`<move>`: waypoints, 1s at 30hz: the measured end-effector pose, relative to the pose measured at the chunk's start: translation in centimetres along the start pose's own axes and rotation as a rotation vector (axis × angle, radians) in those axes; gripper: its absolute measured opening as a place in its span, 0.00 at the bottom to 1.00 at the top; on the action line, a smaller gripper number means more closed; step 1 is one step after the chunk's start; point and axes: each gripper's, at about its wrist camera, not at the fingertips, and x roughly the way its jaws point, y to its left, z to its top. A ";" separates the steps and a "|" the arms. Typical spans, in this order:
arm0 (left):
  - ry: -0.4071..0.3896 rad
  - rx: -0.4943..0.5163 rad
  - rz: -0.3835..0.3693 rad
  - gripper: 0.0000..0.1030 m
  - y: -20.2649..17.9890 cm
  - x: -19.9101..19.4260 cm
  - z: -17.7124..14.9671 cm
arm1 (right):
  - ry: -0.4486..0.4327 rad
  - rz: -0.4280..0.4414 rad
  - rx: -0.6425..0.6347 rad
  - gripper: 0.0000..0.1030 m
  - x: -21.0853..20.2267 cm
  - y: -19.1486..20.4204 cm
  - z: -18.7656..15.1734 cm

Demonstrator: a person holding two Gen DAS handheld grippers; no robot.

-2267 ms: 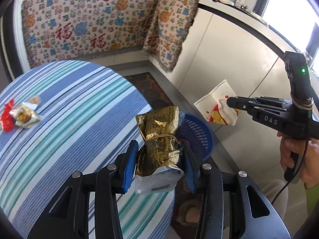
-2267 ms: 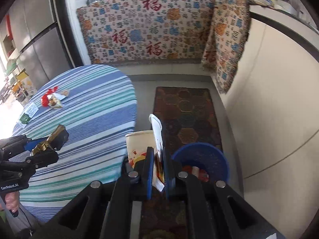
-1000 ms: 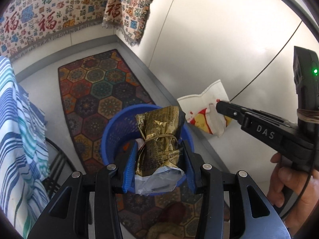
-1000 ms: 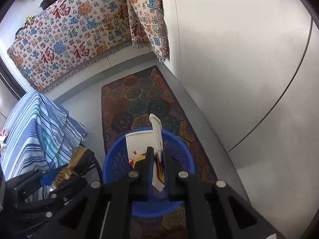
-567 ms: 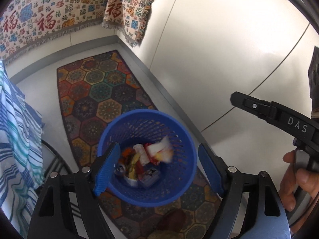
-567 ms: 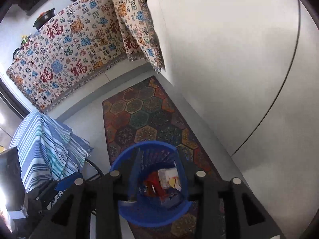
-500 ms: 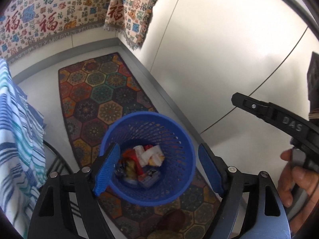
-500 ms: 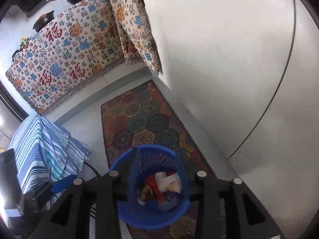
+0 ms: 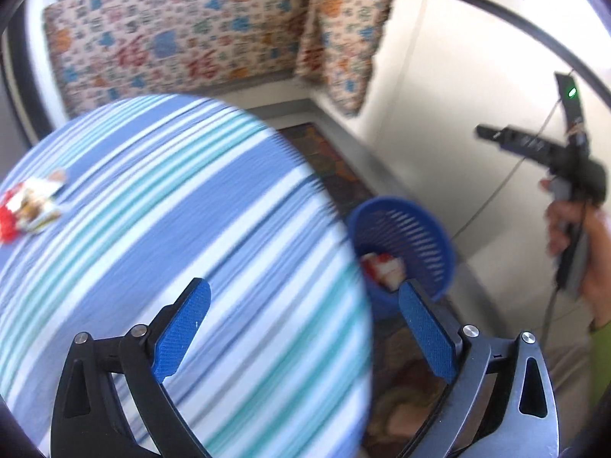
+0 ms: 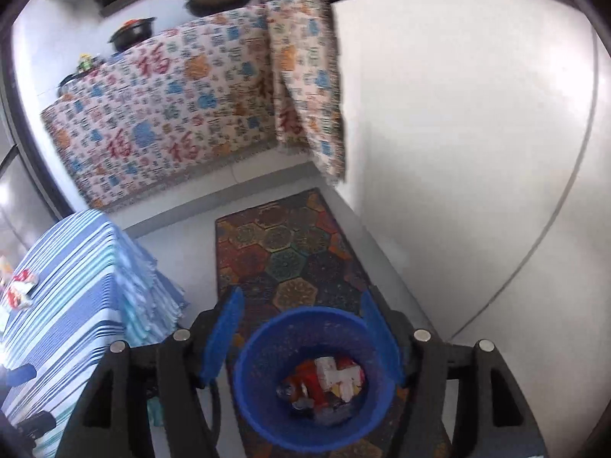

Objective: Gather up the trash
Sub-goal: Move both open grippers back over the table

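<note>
Left gripper point(image 9: 303, 324): jaws wide apart and opening, nothing between the blue pads, aimed over the striped tablecloth point(image 9: 172, 229). Right gripper point(image 10: 299, 330): jaws partly apart and opening, empty, hanging above the blue basket point(image 10: 252, 393).

Step in hand, as I judge it: both loads are dropped, so go back to the table for the rest. To do it well, bring the left gripper in low across the cloth with the jaws wide, straddle the wrapper pile, and close on the bulk of it, not a loose corner, so nothing slips off on the carry. Avoid pinching the cloth, or it drags. The right gripper should lift clear of the basket rim before turning.

Containers: the blue basket stands on the patterned rug point(image 10: 290, 244), just beside the table edge. It holds crumpled trash point(image 10: 324, 385): red, white and yellow pieces, with something darker beneath that is too blurred to name.

Farther off: the remaining wrappers point(image 9: 28, 206) lie on the table's far left, red and white, probably two or three pieces. Beyond is a patterned blanket point(image 9: 172, 38).
</note>
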 end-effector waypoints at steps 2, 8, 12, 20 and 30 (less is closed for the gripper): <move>0.010 -0.031 0.066 0.96 3.0 -0.5 -1.8 | 0.000 0.045 -0.064 0.64 -0.4 3.2 -0.1; 0.020 -0.176 0.197 0.96 10.8 -1.1 -4.9 | 0.013 0.216 -0.307 0.65 -2.0 14.7 -2.5; 0.007 -0.192 0.256 0.96 13.6 -1.2 -5.5 | 0.054 0.333 -0.465 0.65 -2.2 22.1 -5.1; -0.005 -0.209 0.267 1.00 17.6 -2.3 -7.0 | 0.138 0.381 -0.616 0.65 -0.6 30.4 -8.3; -0.009 -0.234 0.282 1.00 21.4 -3.5 -8.1 | 0.180 0.398 -0.640 0.65 0.9 33.9 -9.7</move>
